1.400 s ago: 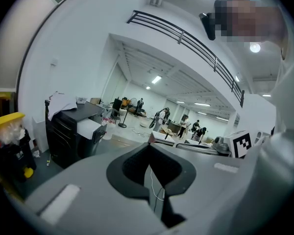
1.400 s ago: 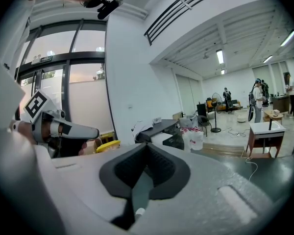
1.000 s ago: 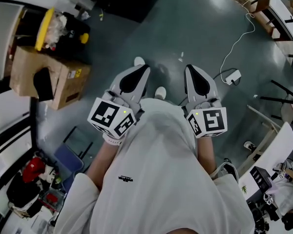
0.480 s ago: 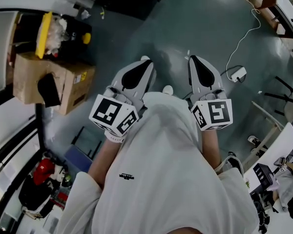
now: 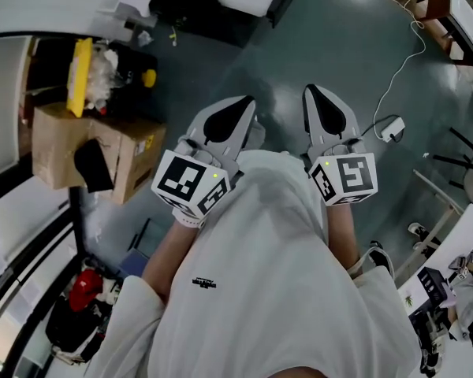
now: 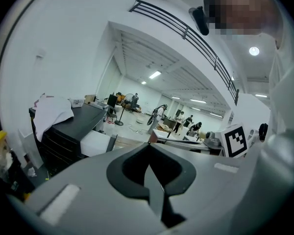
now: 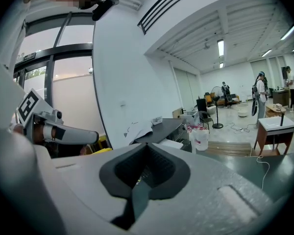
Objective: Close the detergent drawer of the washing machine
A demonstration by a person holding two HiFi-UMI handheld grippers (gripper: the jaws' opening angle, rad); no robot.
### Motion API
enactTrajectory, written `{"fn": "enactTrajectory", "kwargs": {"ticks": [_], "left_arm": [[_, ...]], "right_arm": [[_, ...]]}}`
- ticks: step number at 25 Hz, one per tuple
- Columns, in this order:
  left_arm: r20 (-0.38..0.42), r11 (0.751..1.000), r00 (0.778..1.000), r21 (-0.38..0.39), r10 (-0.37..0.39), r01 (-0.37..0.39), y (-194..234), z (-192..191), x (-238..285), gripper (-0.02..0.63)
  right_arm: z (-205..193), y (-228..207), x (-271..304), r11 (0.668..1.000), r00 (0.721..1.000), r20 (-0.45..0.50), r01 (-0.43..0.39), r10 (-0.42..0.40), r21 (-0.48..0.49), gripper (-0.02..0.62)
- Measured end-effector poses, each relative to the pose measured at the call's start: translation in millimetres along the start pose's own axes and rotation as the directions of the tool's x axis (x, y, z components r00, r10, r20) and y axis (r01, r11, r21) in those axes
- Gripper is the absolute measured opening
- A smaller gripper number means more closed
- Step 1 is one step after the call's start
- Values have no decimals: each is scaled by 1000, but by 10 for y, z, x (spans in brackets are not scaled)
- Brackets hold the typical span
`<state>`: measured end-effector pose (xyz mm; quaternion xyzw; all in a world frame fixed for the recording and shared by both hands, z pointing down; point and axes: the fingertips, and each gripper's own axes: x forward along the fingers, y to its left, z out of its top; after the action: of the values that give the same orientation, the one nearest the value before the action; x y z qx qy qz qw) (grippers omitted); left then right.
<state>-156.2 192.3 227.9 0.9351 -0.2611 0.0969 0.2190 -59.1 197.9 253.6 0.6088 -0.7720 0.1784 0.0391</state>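
Observation:
No washing machine or detergent drawer shows in any view. In the head view my left gripper [image 5: 244, 105] and right gripper [image 5: 313, 93] are held side by side close to the person's white shirt, pointing forward over the grey floor. Both are shut with nothing between the jaws. In the left gripper view the left gripper [image 6: 148, 147] has its jaws meeting at the tip, facing a large open hall. In the right gripper view the right gripper [image 7: 146, 147] is closed the same way, and the left gripper's marker cube [image 7: 28, 107] appears at its left.
A cardboard box [image 5: 91, 156] and a yellow-lidded bin [image 5: 80, 65] stand at the left. A black cabinet with a white top [image 5: 221, 2] is ahead. A white adapter with its cable [image 5: 392, 128] lies on the floor at the right. Desks [image 6: 73, 124] and people fill the hall beyond.
The box, bin and floor have slid down and right in the head view and the black cabinet has come into sight. Both grippers keep their pose and stay shut.

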Motion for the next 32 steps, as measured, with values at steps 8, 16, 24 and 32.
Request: {"fn": "enactTrajectory", "kwargs": {"ticks": [8, 16, 24, 32], "left_arm": [[-18, 1000, 1000, 10, -21, 21, 448, 216, 110, 15], [-34, 999, 998, 12, -50, 51, 762, 283, 159, 15], [-40, 997, 997, 22, -67, 68, 813, 338, 229, 15], [-36, 998, 998, 18, -59, 60, 851, 418, 475, 15]], "right_arm": [[7, -204, 302, 996, 996, -2, 87, -87, 32, 2], [29, -199, 499, 990, 991, 7, 135, -136, 39, 2], [63, -246, 565, 987, 987, 20, 157, -158, 42, 2], [147, -413, 642, 988, 988, 26, 151, -152, 39, 2]]}}
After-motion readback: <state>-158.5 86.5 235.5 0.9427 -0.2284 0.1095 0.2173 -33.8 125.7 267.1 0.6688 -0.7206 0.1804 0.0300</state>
